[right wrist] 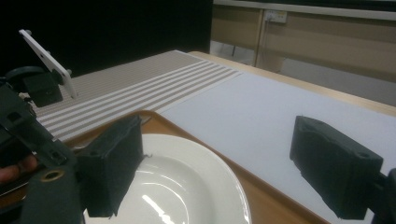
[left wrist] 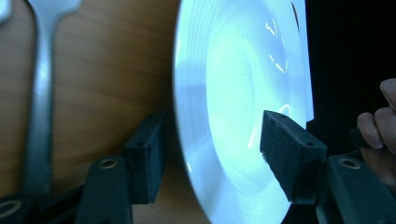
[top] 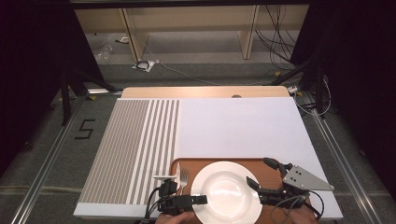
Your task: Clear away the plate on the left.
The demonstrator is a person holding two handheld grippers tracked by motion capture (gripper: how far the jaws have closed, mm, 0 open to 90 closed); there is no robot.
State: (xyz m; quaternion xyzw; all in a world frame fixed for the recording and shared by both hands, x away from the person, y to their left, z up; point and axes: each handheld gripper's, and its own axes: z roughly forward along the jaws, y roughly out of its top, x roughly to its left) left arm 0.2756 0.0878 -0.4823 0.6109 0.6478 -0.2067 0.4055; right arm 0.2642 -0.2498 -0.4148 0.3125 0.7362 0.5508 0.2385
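A white plate point(top: 226, 192) lies on a brown wooden tray point(top: 261, 164) at the table's near edge. A metal fork point(top: 183, 177) rests on the tray just left of the plate. My left gripper point(top: 194, 198) reaches the plate's left rim from the side. In the left gripper view the plate point(left wrist: 233, 93) has its rim between the jaws of that gripper point(left wrist: 215, 140), and the pads stand off it with gaps, so it is open; the fork point(left wrist: 39, 93) lies beside it. My right gripper point(right wrist: 222, 140) is open wide, one pad over the plate's point(right wrist: 177, 182) right rim, the other over the white mat.
A grey-and-white striped mat point(top: 135, 144) covers the table's left part, a plain white mat point(top: 238, 126) the rest. Beyond the far wooden edge point(top: 205, 92) are floor, cables and shelving. A person's fingers point(left wrist: 378, 126) appear past the plate.
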